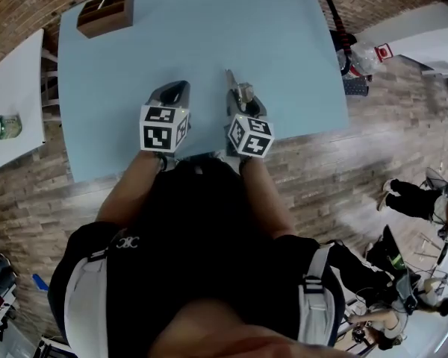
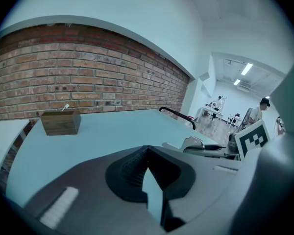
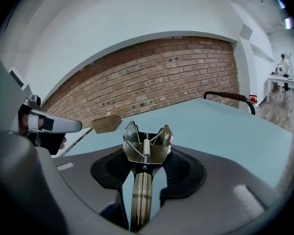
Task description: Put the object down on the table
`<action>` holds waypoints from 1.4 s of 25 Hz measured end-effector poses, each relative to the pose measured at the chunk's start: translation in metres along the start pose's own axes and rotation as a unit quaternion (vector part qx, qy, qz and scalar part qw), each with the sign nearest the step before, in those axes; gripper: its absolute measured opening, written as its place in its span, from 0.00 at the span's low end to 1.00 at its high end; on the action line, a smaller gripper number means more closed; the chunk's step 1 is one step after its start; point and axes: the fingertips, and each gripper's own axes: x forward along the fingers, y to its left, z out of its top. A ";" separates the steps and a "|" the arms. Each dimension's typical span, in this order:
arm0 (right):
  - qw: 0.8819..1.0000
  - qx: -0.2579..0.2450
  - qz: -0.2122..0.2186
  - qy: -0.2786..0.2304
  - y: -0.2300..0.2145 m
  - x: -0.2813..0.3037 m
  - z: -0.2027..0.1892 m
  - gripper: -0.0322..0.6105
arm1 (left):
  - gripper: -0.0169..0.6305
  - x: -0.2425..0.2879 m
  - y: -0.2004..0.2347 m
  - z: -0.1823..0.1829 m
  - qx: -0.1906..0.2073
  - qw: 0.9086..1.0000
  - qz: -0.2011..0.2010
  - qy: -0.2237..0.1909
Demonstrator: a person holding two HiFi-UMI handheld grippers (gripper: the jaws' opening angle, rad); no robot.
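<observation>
A: While the right claw (image 3: 146, 154) clamps the metal spring tool (image 3: 146, 140) by its handles, the tool sits over the tabletop (image 1: 209, 43), well apart from the wooden box (image 1: 104, 12), toward the edge farthest from it. Risks?

B: If it's released too high, it likely bounces or skids off that edge. The sprung head looks top-heavy and may tip. Left claw (image 2: 147, 150) is closed on nothing, so there's no backup.
</observation>
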 end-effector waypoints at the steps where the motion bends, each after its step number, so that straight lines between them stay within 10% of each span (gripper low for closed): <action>1: 1.000 0.000 -0.001 0.006 -0.003 0.003 -0.005 0.35 | 0.03 0.001 0.000 -0.004 -0.002 1.000 0.002 0.004; 35: 0.987 -0.066 0.029 0.140 0.000 0.064 -0.098 0.38 | 0.03 0.024 0.026 -0.047 -0.062 0.996 0.031 0.051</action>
